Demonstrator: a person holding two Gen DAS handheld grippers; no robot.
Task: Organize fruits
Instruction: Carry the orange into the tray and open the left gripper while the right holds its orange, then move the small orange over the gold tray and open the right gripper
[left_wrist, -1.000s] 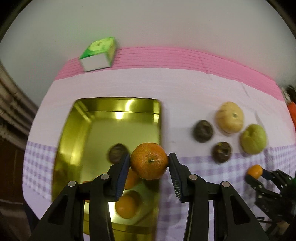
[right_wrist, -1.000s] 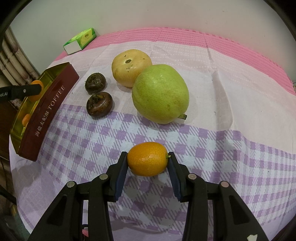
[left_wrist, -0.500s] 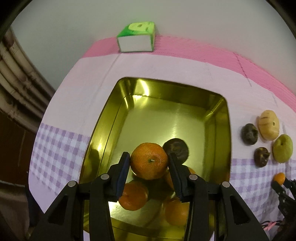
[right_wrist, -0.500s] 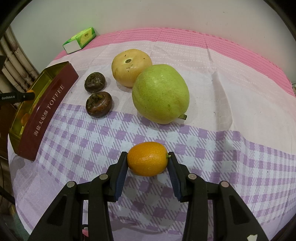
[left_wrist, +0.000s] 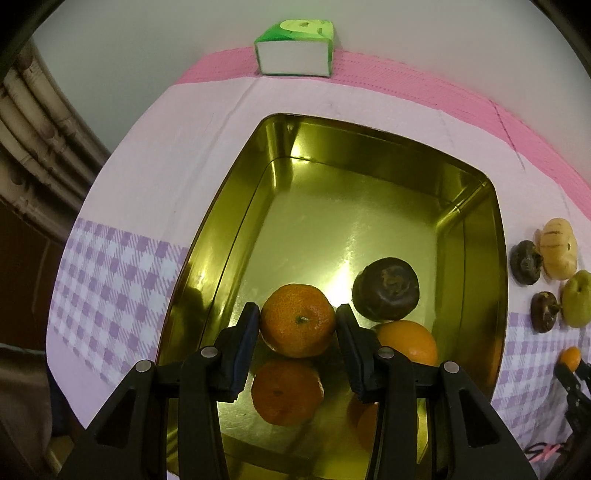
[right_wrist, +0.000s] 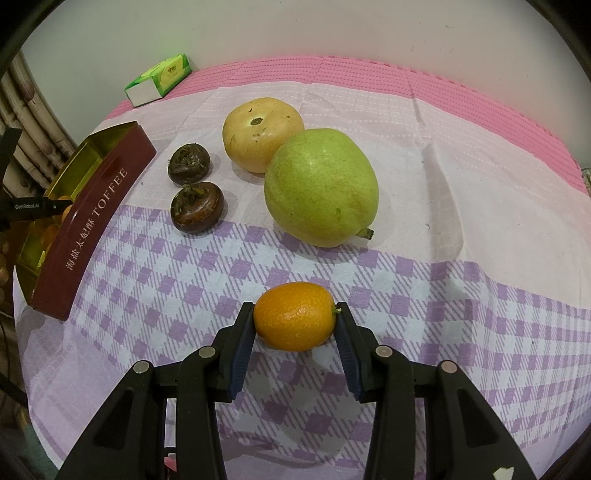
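My left gripper is shut on a mandarin, held inside the gold tin just above its floor. A dark brown water chestnut and another mandarin lie in the tin to its right; the shiny floor mirrors the fruit. My right gripper is shut on a small orange kumquat above the checked cloth. Beyond it lie a green guava, a pale yellow fruit and two water chestnuts. The tin, lettered TOFFEE, stands at the left.
A green tissue pack lies on the pink strip at the table's far edge by the wall. Curtain folds hang at the left. The cloth drapes over the table's near edge.
The left gripper has carried the mandarin from over the tin's right rim leftwards and down into the tin, which now looms larger. The right gripper and kumquat have not moved.
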